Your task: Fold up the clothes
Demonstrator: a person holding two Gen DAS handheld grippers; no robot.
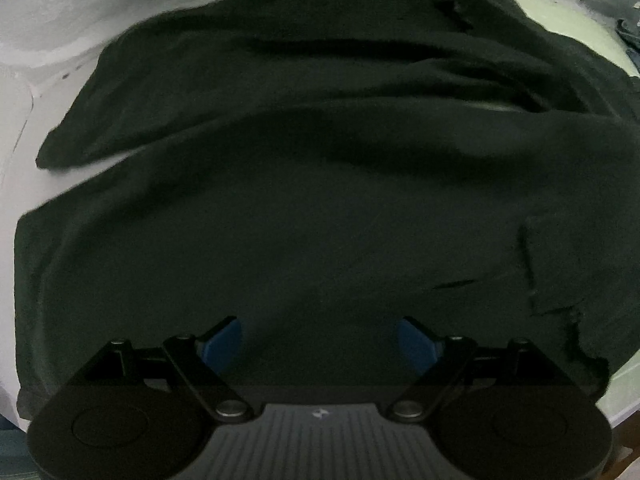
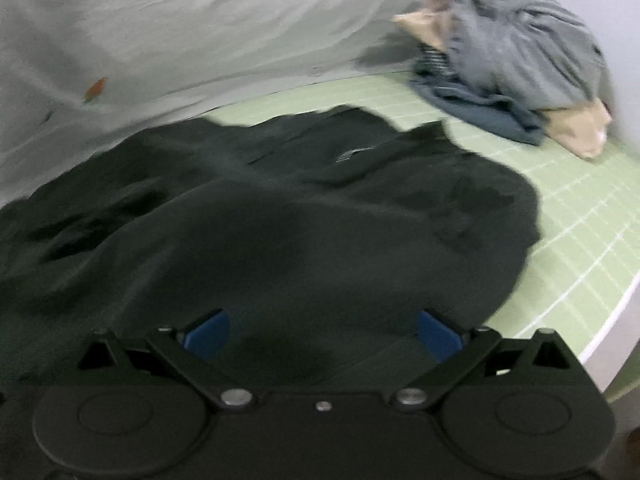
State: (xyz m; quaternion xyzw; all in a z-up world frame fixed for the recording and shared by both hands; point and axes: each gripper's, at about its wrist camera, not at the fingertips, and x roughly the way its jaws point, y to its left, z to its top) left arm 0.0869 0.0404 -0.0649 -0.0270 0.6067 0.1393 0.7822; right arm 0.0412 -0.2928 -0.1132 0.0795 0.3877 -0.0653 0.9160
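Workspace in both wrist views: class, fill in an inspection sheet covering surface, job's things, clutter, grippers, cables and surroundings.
Surface: pale green gridded mat on a white-edged table.
Job's things: dark garment spread over the mat, rumpled, with an upper layer lying across it in the left wrist view.
Clutter: pile of grey, blue and beige clothes at the far right of the mat, apart from the dark garment.
Grippers: left gripper open above the garment, holding nothing; right gripper open, holding nothing.
Cables: nothing seen.
Surroundings: wrinkled white sheet behind the mat, with a small orange mark.
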